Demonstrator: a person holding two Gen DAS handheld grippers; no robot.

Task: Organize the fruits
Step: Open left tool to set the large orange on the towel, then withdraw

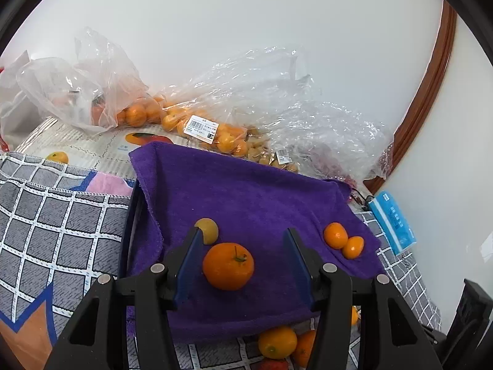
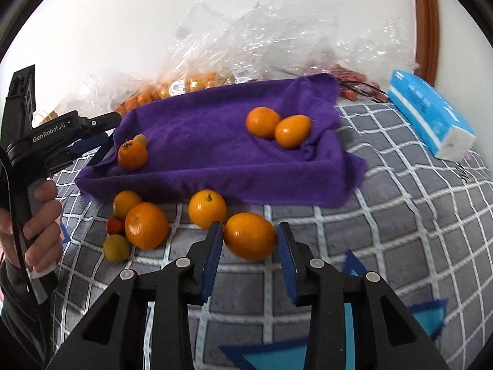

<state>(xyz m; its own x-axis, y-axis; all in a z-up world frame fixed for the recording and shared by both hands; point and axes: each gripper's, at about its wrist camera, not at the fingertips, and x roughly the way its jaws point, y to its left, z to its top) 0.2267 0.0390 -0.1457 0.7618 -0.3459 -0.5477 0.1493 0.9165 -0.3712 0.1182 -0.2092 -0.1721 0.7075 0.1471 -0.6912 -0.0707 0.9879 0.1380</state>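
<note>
Starting on my left: my left gripper [image 1: 243,237] hangs over the deep purple terry towel [image 1: 246,191], jaws spread wide and released, with the stemmed round orange mandarin [image 1: 228,266] lying on the towel between the blue pads, touching neither as far as I can see. A small yellow-green round fruit [image 1: 208,230] sits just beside the left pad. Further right on the towel, two small orange fruits [image 1: 342,239] lie touching each other. Behind the towel, crumpled clear plastic bags of small oranges [image 1: 197,123] with price labels.

Over to my right gripper [image 2: 249,234]: jaws apart, bracketing a smooth oval orange fruit [image 2: 249,236] on the grey checked white-lined blanket [image 2: 385,215]; the pads look close to it, but I can't tell whether they touch. Left of it, a loose cluster of oranges and small fruits [image 2: 138,225] by the towel's front edge. Far right, a blue-and-white tissue pack [image 2: 428,117].
</note>
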